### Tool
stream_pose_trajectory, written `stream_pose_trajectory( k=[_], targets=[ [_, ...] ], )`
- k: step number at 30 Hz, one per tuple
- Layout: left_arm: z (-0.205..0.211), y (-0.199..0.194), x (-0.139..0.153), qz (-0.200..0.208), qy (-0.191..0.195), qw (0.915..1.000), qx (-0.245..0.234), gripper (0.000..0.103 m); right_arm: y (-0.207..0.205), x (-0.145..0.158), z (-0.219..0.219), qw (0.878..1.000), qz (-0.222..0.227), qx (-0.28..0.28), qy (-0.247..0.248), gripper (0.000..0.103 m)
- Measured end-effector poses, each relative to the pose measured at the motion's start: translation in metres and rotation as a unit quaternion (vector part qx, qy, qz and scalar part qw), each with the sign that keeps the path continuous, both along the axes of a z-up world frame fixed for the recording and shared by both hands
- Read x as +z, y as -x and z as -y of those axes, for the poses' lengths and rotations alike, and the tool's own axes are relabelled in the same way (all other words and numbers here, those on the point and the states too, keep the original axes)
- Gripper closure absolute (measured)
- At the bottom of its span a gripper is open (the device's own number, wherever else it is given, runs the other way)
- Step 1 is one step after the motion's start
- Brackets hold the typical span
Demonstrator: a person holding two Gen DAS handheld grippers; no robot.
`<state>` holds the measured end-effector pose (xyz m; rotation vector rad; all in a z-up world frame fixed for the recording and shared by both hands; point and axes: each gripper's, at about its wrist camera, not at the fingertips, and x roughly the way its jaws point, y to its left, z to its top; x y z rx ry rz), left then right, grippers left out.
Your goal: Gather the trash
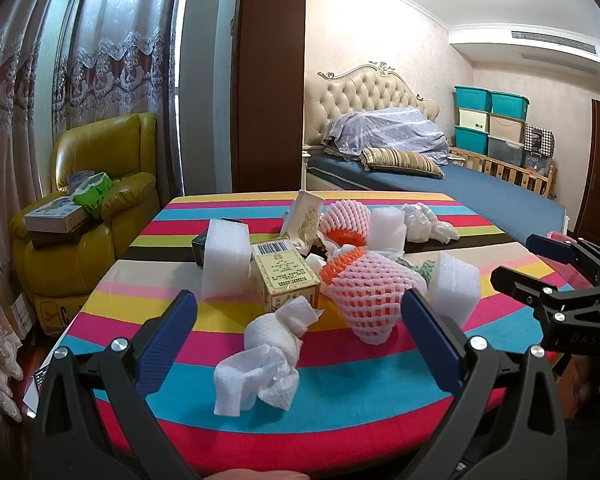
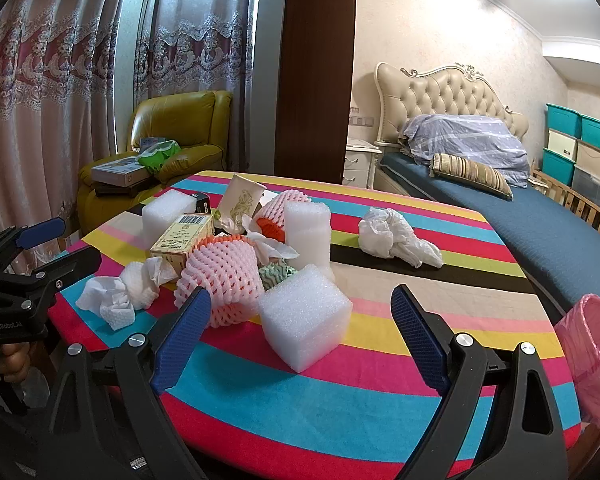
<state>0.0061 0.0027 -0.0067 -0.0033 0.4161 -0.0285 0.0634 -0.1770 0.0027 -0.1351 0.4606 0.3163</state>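
Trash is piled on the striped table (image 1: 340, 400): a crumpled white tissue (image 1: 266, 354), a yellow carton (image 1: 286, 276), pink foam fruit nets (image 1: 374, 294), white foam blocks (image 1: 225, 258) and a paper cup (image 1: 306, 216). My left gripper (image 1: 300, 322) is open, its blue pads either side of the tissue, a little short of it. My right gripper (image 2: 302, 322) is open too, with a white foam block (image 2: 306, 316) just ahead between its fingers. A crumpled white plastic bag (image 2: 396, 236) lies apart on the right. In the left wrist view the right gripper (image 1: 540, 258) shows at the right edge.
A bin lined with a pink bag (image 2: 592, 356) stands beside the table's right edge. Beyond the table are a bed (image 2: 520, 204), a yellow armchair (image 1: 96, 204) with boxes on it, curtains and stacked storage boxes (image 1: 492, 128).
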Motion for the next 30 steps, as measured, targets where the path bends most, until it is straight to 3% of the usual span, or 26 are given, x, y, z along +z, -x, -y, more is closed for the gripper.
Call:
stream_pose_trajectory(
  k=[30],
  targets=[
    [-0.0007,0.0015,0.0003,-0.001,0.001,1.0,-0.001,0.004,0.0035,-0.0031,-0.0046,1.0,-0.003,0.004,-0.004,0.017]
  ],
)
